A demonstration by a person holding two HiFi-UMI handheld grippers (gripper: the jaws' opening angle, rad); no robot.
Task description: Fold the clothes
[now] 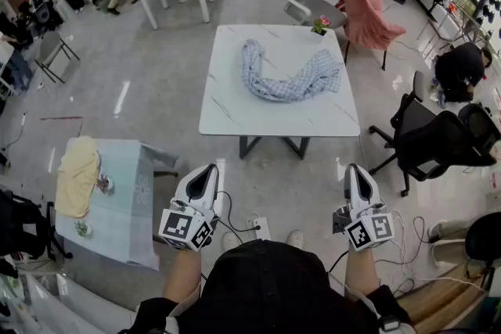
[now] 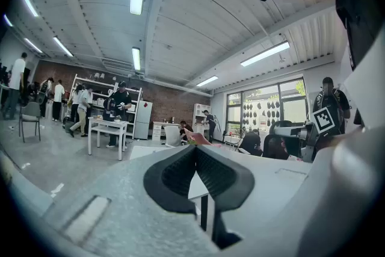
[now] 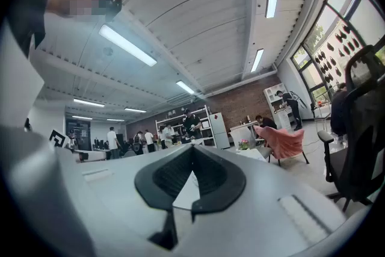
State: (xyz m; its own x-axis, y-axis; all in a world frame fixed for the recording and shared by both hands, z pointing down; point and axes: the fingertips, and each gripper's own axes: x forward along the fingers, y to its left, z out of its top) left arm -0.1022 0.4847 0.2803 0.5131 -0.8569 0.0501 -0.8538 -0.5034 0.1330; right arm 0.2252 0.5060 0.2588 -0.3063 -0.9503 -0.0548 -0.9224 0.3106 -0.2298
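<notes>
Now level: left tongs (image 1: 210, 170), right tongs (image 1: 352, 168).

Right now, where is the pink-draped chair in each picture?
Head view: pink-draped chair upper right, beyond the white table.
Left gripper view: small, at centre.
Right gripper view: right of centre.
Shared landmark: the white table, before the chair in all three.

Soft checked-cloth garment (image 1: 308, 82) on smooth, faintly glossy marble-look table (image 1: 235, 115) (polished grey floor (image 1: 156, 82))

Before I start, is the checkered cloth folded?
Unfolded: the checkered cloth lies crumpled in a curved strip on the white table.
</notes>
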